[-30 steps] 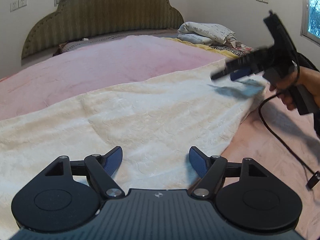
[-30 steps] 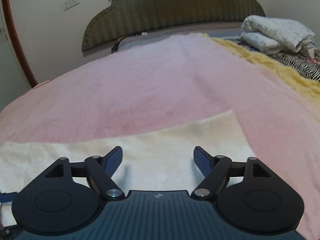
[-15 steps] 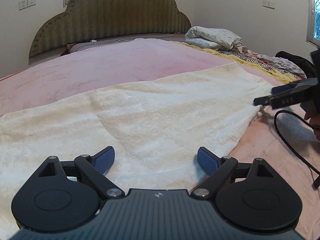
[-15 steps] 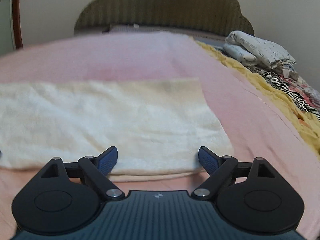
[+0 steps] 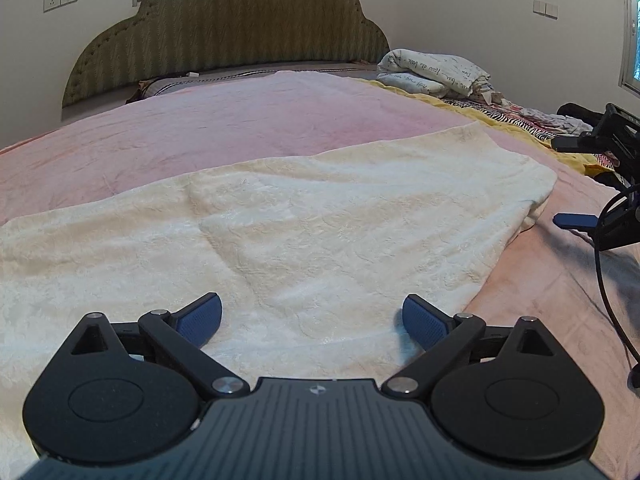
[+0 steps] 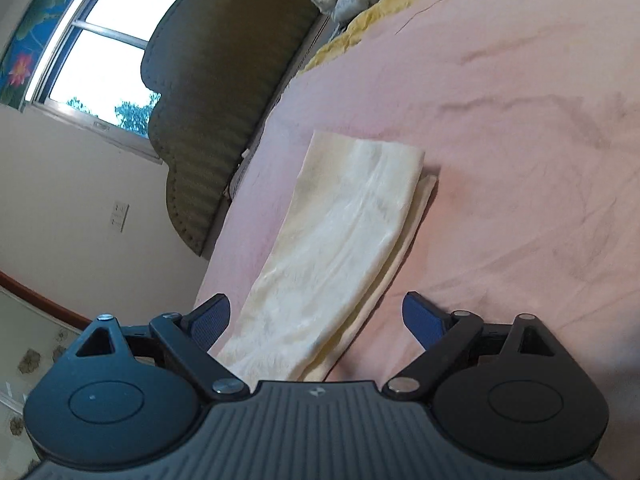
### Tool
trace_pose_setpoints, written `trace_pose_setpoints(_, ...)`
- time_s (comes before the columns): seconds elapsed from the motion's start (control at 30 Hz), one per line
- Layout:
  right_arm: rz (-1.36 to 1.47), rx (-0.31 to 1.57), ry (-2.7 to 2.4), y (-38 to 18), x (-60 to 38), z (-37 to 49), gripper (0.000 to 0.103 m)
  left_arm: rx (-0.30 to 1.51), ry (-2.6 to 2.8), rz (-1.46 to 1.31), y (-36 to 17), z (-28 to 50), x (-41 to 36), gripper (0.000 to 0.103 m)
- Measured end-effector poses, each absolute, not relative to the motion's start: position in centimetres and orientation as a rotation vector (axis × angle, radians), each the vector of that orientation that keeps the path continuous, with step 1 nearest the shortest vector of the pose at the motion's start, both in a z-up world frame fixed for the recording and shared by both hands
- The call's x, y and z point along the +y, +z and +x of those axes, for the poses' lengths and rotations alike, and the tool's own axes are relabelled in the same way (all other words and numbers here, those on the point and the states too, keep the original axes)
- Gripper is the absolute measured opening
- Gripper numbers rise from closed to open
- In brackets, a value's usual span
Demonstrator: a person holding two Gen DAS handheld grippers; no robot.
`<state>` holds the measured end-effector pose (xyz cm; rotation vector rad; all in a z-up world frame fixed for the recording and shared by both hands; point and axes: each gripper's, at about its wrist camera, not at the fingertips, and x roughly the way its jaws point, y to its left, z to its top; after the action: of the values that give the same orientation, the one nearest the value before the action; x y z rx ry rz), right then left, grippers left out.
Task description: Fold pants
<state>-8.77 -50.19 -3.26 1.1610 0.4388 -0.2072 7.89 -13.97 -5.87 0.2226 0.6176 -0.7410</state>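
Cream pants [image 5: 304, 216] lie folded lengthwise across the frame's middle on the pink bed [image 5: 240, 120]. The left tool [image 5: 312, 318] has just spread apart above them, empty; the right tool [image 6: 316, 318] likewise, likely after release.

The pants [image 5: 304, 216] lie flat on the blanket [image 5: 240, 120], across the near part. The headboard [image 5: 240, 32] stands far behind; folded bedding [image 5: 432, 70] sits far right.

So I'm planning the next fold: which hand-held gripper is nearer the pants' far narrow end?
Right. The right hand-held gripper hangs open just beside that end of the pants; the left hand-held gripper is open over their near edge, further from it.
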Motion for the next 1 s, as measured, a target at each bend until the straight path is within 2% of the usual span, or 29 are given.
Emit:
trace_pose_setpoints(0.17, 1.089, 0.495, -0.207, -3.1, -49.1, -6.4, 0.095, 0.618, -0.738, 0.224, -5.9, 7.9, -14.0, 0.100)
trace_pose_setpoints(0.47, 0.938, 0.398, -0.331, -3.4, -49.8, -3.4, 0.091, 0.619, -0.740, 0.221, -5.9, 7.9, -14.0, 0.100)
trace_pose_setpoints(0.53, 0.923, 0.396, -0.343, -3.5, -50.4, -3.0, 0.075, 0.620, -0.742, 0.214, -5.9, 8.0, -13.9, 0.100)
trace_pose_setpoints(0.6, 0.957, 0.392, -0.372, -4.2, -51.5, -2.8, 0.032, 0.623, -0.746, 0.194, -5.8, 8.2, -13.7, 0.098)
trace_pose_setpoints(0.67, 1.034, 0.375, -0.380, -5.3, -52.9, -2.7, 0.017, 0.626, -0.749, 0.163, -5.4, 8.4, -13.4, 0.098)
trace_pose_setpoints(0.77, 1.092, 0.346, -0.359, -5.9, -53.7, -2.6, 0.014, 0.661, -0.757, 0.039, -4.8, 9.4, -12.6, 0.098)
trace_pose_setpoints(1.0, 0.882, 0.301, -0.310, -1.6, -51.9, -0.6, 0.013, 0.878, -0.822, -0.455, -4.5, 14.1, -9.4, 0.098)
